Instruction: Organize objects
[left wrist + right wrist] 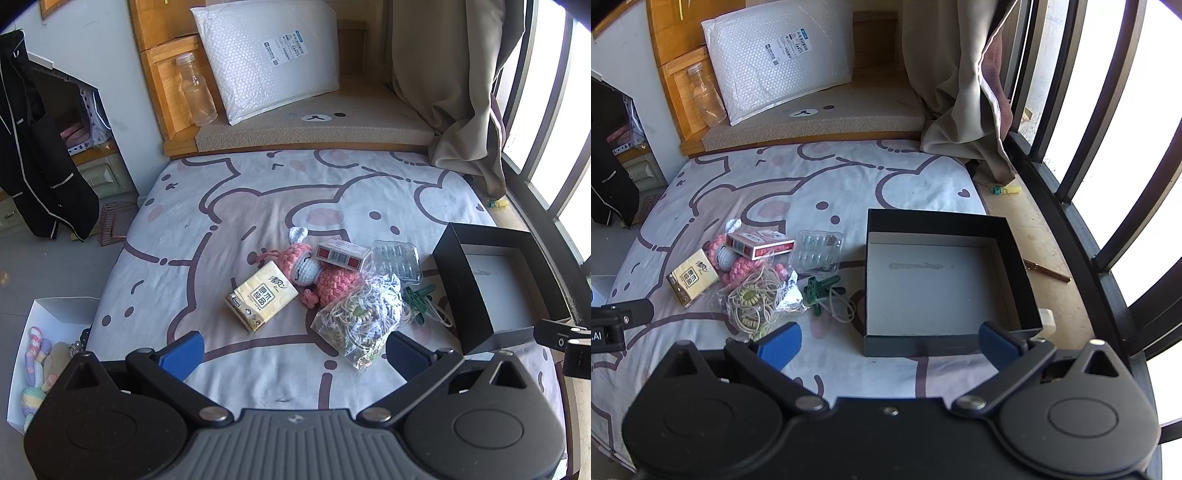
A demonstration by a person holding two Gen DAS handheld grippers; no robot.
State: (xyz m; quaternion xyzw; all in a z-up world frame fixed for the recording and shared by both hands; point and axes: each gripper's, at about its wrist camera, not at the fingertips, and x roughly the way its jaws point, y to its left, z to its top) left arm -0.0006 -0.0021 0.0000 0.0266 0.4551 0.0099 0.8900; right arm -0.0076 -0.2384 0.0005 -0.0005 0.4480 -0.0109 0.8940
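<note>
Progress: we judge the sorting not yet begun; the black box [942, 284] sits empty on the right of the bed [775, 184], and every loose item lies outside it.
Pile: we see the objects bunched in the middle of the bed, left of the box and apart from it.
Tissue pack [261, 296]: nearest the left edge of the pile, lying flat beside the crochet doll [314, 271].
Red card box [342, 254]: resting on top of the doll at the far side.
Clear blister tray [397, 260]: just right of the card box, closest of the far items to the black box.
Bag of cords [360, 317]: at the near side, just beyond our left gripper [293, 352].
Green clips [822, 288]: between the bag and the black box, with a loose cord beside them.
Left gripper: jaws wide apart, nothing between them, hovering over the near bedsheet.
Right gripper [890, 345]: jaws wide apart and empty, poised just short of the near wall of the black box.
Remaining: we reckon all six kinds of item are yet to go into a container.
Left view only: a white box [55, 314] off the left of the bed, already holding pastel knitted toys [37, 373].
Right view only: the whole bare floor of the black box, plus a pen [1047, 271] and a small yellow object [1006, 190] on the ledge by the window.
</note>
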